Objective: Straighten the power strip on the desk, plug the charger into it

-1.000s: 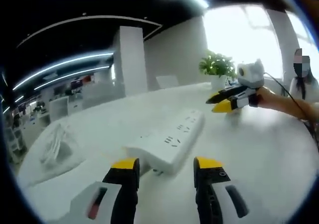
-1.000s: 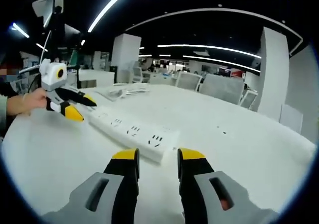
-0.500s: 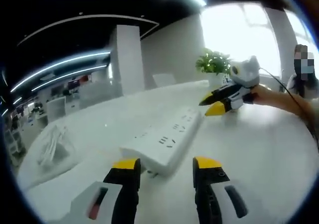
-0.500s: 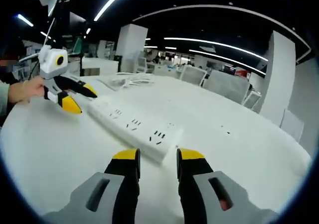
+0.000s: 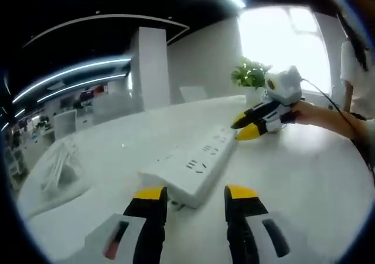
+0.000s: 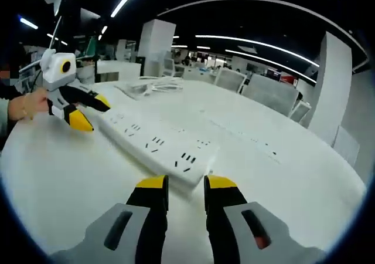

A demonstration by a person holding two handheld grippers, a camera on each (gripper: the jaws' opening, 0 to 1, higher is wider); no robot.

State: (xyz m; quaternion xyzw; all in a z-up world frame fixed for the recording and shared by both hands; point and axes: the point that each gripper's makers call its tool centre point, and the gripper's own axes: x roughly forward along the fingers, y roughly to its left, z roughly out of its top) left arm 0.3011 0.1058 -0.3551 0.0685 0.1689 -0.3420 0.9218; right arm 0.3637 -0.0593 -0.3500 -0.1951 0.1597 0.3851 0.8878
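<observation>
A long white power strip [image 5: 193,165] lies on the white desk [image 5: 304,176], running away from me. My left gripper [image 5: 194,195] is open, its yellow tips on either side of the strip's near end. My right gripper [image 5: 245,127] comes in from the right with its tips slightly apart at the strip's far end. In the right gripper view the power strip [image 6: 155,146] stretches off to the left. There my right gripper [image 6: 186,185] is open just short of one end, and my left gripper [image 6: 91,114] is at the other. A white cable bundle [image 5: 58,167] lies at the left.
A potted plant [image 5: 252,76] stands at the desk's far edge, behind the right gripper. A hand [image 5: 316,114] holds that gripper, and a person in white [image 5: 357,58] is at the right. The cable bundle [image 6: 149,87] lies beyond the strip. Office chairs [image 6: 263,97] stand past the desk.
Both grippers have closed in on the two ends of the power strip. The right gripper's tips now reach the far end, and its jaws have narrowed slightly.
</observation>
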